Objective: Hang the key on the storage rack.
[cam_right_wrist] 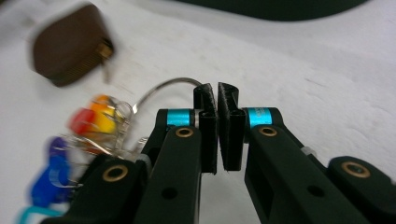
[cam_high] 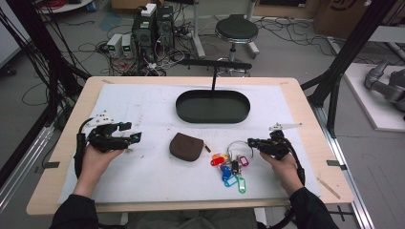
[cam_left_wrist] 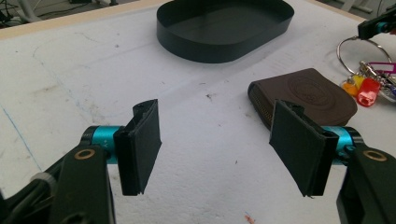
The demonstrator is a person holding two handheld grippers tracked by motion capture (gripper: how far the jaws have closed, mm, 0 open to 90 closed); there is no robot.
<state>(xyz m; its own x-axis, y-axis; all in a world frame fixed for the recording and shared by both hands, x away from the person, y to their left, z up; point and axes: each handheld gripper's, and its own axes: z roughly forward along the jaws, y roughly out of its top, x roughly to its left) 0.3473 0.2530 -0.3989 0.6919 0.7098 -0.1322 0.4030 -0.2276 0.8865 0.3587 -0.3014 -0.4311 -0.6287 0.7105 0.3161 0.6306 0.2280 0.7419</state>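
Key ring (cam_high: 235, 147) is lying just right of the brown pouch (cam_high: 186, 146); your right gripper (cam_right_wrist: 217, 95) is pinching its wire loop. Keep clenching firmly. Left gripper (cam_left_wrist: 212, 135) is hanging released.

My left hand (cam_high: 95, 160) enters from the lower left, its forearm in a dark sleeve, and carries my left gripper (cam_left_wrist: 215, 144) low over the table, pointing toward the right. Its jaws stand wide apart with nothing between the pads (cam_left_wrist: 140, 147). My right hand (cam_high: 282, 164) enters from the lower right, also dark-sleeved, and carries my right gripper (cam_right_wrist: 217, 95) pointing left. Its jaws are drawn almost together; a thin wire ring meets the left pad at the tip, but whether it is pinched cannot be told.
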